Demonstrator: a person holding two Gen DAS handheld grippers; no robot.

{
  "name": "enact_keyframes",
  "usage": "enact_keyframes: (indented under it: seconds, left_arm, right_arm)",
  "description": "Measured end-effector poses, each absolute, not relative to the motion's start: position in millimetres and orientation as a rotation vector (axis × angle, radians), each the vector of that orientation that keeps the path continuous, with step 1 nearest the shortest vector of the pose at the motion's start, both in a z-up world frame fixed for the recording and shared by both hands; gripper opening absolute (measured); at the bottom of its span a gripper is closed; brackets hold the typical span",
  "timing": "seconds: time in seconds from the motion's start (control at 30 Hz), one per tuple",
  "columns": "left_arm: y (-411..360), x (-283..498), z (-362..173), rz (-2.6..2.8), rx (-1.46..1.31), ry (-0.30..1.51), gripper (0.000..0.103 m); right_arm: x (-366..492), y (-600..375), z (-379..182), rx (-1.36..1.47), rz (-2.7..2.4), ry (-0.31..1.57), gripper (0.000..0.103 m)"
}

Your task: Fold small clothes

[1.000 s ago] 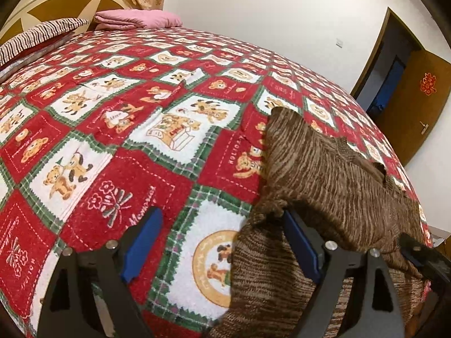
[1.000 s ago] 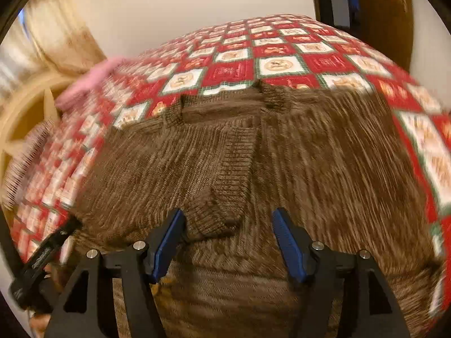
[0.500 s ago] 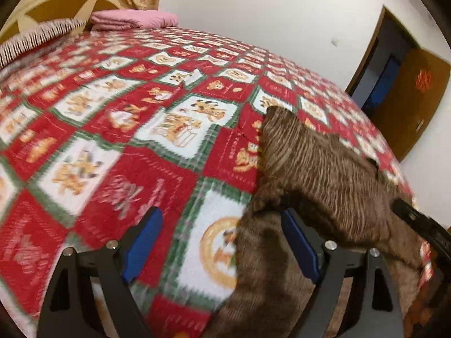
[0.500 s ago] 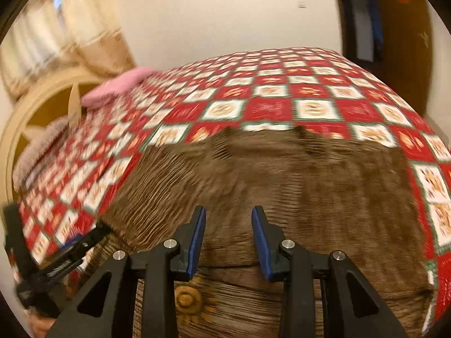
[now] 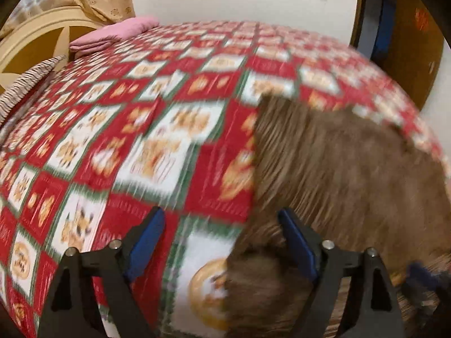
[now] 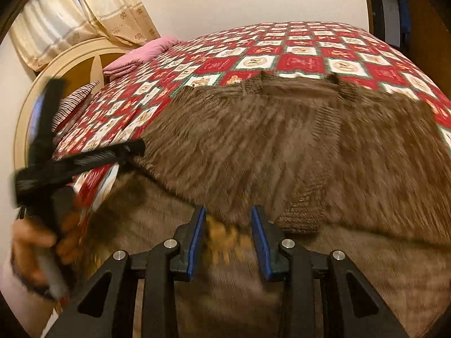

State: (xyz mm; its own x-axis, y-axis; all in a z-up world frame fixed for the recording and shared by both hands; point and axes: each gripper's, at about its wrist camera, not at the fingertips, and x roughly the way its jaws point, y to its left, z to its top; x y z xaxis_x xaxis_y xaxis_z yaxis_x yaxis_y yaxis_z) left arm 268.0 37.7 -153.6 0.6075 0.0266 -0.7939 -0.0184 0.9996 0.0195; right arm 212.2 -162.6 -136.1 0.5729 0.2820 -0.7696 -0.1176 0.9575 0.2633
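A brown knit sweater (image 6: pixel 267 146) lies spread on the bed, its sleeves folded in over the body and its lower part hanging over the front edge. In the left wrist view the sweater (image 5: pixel 338 169) fills the right half. My left gripper (image 5: pixel 222 239) is open wide at the sweater's left edge, its right finger on the knit, holding nothing. It also shows in the right wrist view (image 6: pixel 132 152) at the sweater's left edge. My right gripper (image 6: pixel 228 236) is partly open above the sweater's front fold, with nothing between its pads.
The bed carries a red, white and green patchwork quilt (image 5: pixel 126 140). A pink folded cloth (image 6: pixel 141 53) and a striped pillow (image 5: pixel 25 84) lie by the cream headboard (image 6: pixel 70 64). Dark wooden doors (image 5: pixel 408 42) stand at the right.
Both grippers have pulled back and up from the sweater, and both views are motion-blurred. The right gripper's jaws stand wider apart than half a second ago. The left gripper stays wide open.
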Motion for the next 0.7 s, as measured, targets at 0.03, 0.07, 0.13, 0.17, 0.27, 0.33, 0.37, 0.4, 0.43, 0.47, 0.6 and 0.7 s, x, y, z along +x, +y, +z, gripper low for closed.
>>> enact_keyframes:
  seconds: [0.03,0.07,0.13,0.17,0.27,0.33,0.37,0.4,0.43,0.47,0.6,0.7]
  left_arm:
    - [44,258,-156,0.019,-0.019,0.885,0.091]
    - [48,254,-155,0.020,-0.037,0.878,0.093]
    - [54,251,-155,0.056,-0.049,0.878,0.102]
    - [56,252,-156,0.061,-0.063,0.885,0.103]
    - [60,255,-158,0.060,-0.100,0.893,0.103]
    - [58,254,-158,0.065,-0.089,0.882,0.103]
    - [58,253,-159,0.066,-0.089,0.880,0.103]
    - [58,254,-159,0.063,-0.096,0.881,0.103]
    - [59,253,-159,0.061,-0.102,0.880,0.103]
    - [59,253,-160,0.059,-0.106,0.878,0.103]
    - [61,250,-160,0.075,-0.118,0.859,0.103]
    - [64,250,-160,0.104,-0.132,0.852,0.103]
  right_arm:
    - [209,-164,-136,0.190,0.237,0.939,0.035]
    - [203,-166,-134,0.185,0.238,0.935,0.035]
    - [200,-168,-123,0.153,0.200,0.913,0.035]
    - [200,-169,-115,0.146,0.179,0.881,0.035]
    - [211,-182,-88,0.180,0.116,0.765,0.035]
    - [235,-196,-81,0.200,0.045,0.737,0.035]
    - [251,-203,-84,0.202,0.004,0.749,0.035]
    - [265,-209,-92,0.203,-0.022,0.779,0.035]
    - [276,-210,-98,0.203,-0.029,0.805,0.035]
    - [290,-211,-107,0.202,-0.024,0.838,0.035]
    - [322,-198,-137,0.156,0.014,0.877,0.000]
    - [332,-195,-142,0.128,0.000,0.870,0.000]
